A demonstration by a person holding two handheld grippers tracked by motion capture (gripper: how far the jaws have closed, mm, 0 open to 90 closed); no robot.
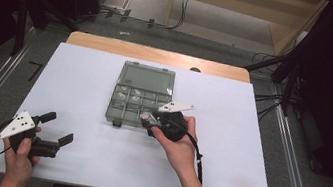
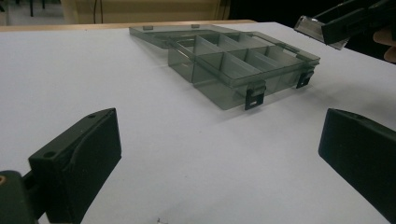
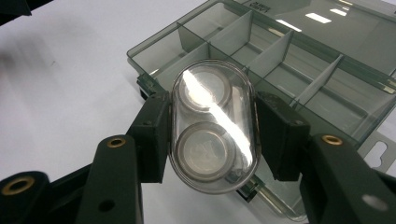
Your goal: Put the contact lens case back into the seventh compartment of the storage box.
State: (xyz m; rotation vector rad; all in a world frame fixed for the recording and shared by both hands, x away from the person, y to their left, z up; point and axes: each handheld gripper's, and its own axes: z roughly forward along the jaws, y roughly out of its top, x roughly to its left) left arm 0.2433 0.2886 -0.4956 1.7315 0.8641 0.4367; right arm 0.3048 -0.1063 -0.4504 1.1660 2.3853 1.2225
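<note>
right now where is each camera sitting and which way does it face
High view: above the person's side, looking forward and down on the table; both forearms and hands show, left gripper open, right gripper at the organizer box.
Left gripper view: on the left gripper, low over the table, facing the box; its spread jaws show.
Right gripper view: on the right gripper, looking down at the clear blister pack it clamps.
All three share the box.

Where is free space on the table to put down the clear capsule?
Bare white table lies left of the open organizer box, and between it and the left gripper. It is crowded at the box's front edge, where the right gripper holds the capsule.
</note>
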